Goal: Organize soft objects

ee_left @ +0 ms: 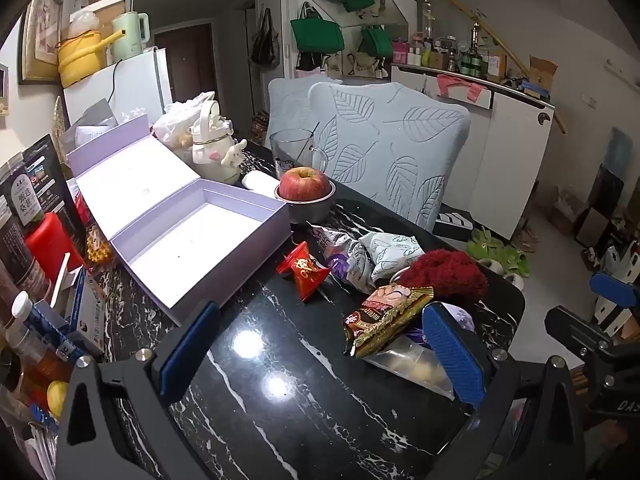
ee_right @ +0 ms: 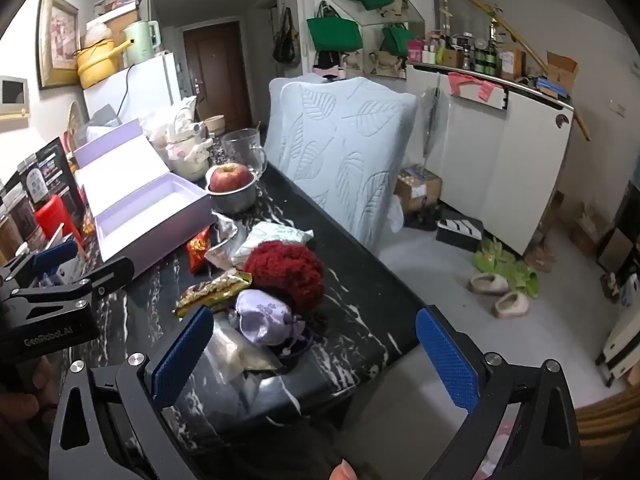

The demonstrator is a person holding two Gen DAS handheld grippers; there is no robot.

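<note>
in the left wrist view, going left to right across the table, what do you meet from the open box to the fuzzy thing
open lavender box → red candy packet → crumpled silver wrapper → leaf-print white pouch → fuzzy dark red ball

A lived-in home dining corner.

Around the black marble table [ee_left: 280, 360]: a leaf-patterned covered chair [ee_left: 392, 152] just behind it, a white fridge [ee_left: 120, 88] beyond its far left end, slippers [ee_right: 504, 292] on the floor to its right, tote bags [ee_right: 336, 34] hanging on the far wall.
</note>
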